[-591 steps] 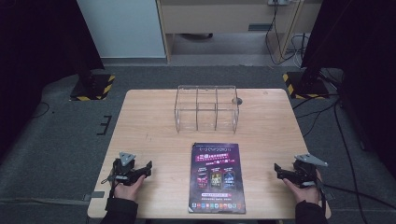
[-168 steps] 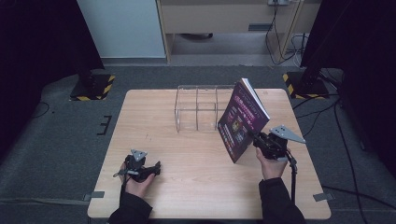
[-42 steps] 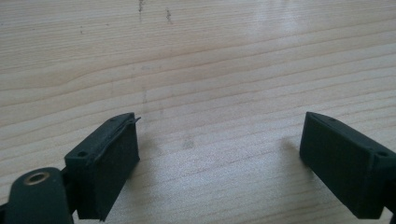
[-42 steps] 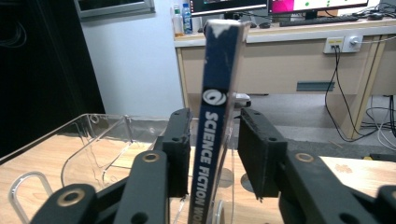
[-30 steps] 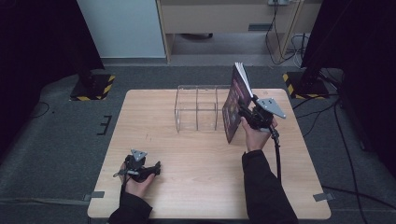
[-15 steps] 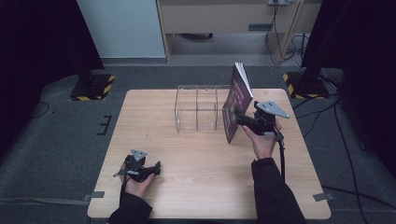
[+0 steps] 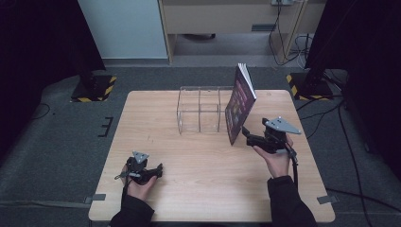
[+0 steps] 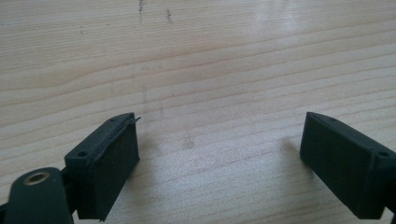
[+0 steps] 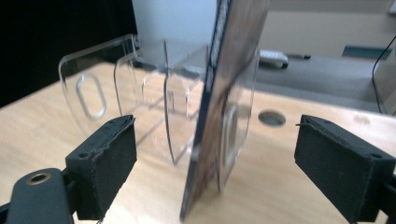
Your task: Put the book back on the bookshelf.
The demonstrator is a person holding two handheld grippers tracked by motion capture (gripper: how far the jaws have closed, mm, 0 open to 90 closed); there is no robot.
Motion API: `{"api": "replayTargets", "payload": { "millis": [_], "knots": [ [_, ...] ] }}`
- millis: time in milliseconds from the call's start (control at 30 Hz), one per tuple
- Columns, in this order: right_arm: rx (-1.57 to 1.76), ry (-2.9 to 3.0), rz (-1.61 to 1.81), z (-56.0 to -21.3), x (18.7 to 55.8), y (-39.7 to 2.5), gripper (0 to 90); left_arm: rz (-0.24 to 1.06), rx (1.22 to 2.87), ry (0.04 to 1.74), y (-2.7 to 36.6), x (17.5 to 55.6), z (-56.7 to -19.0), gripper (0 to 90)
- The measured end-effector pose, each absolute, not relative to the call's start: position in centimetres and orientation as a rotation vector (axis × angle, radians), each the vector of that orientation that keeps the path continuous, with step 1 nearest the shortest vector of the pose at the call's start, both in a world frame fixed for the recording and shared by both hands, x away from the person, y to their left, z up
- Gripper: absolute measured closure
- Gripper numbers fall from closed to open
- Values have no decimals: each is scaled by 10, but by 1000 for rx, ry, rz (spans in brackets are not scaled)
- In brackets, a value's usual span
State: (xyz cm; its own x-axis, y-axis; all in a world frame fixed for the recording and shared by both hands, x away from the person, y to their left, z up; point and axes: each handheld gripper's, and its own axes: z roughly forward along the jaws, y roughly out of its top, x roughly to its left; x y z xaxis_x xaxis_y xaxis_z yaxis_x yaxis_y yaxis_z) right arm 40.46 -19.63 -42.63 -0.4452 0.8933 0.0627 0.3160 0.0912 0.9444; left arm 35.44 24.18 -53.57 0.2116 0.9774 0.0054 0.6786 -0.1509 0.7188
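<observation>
Now the magazine stands in the rack, and the jaws are off it

Upright at the right end of the clear acrylic rack (image 7: 199, 109), the magazine (image 7: 239, 105) leans a little, its top tipped away toward the far right and its lower edge down on the worktop (image 7: 203, 175). In the right gripper view it (image 9: 219, 100) appears to sit against the rack's end panel (image 9: 236, 123) with the oval cut-out; whether it is inside the last slot or just against that panel I cannot tell for sure. That panel seems to be what keeps it from falling flat, which would explain why it can stand unheld.

The right gripper (image 7: 249, 135) sits just beside the magazine's near lower corner, low over the worktop. Its jaws are spread wide, one to either side of the magazine's edge, with clear space between each pad and the cover, so they hold nothing. Judging by this, the placing is done or nearly so, and the gripper is well placed to catch the magazine should it tip.

The left gripper (image 7: 150, 171) rests well apart at the near left of the worktop, out of the way. Its jaws likewise gape wide over bare wood, empty.
</observation>
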Motion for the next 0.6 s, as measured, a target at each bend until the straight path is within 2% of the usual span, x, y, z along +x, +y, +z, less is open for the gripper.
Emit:
{"api": "replayTargets", "payload": {
  "millis": [600],
  "knots": [
    [1322, 1985, 1111, -494, 370, -256, 102, 648, 1914, 1523, 241, 355, -536, 74]
  ]
}}
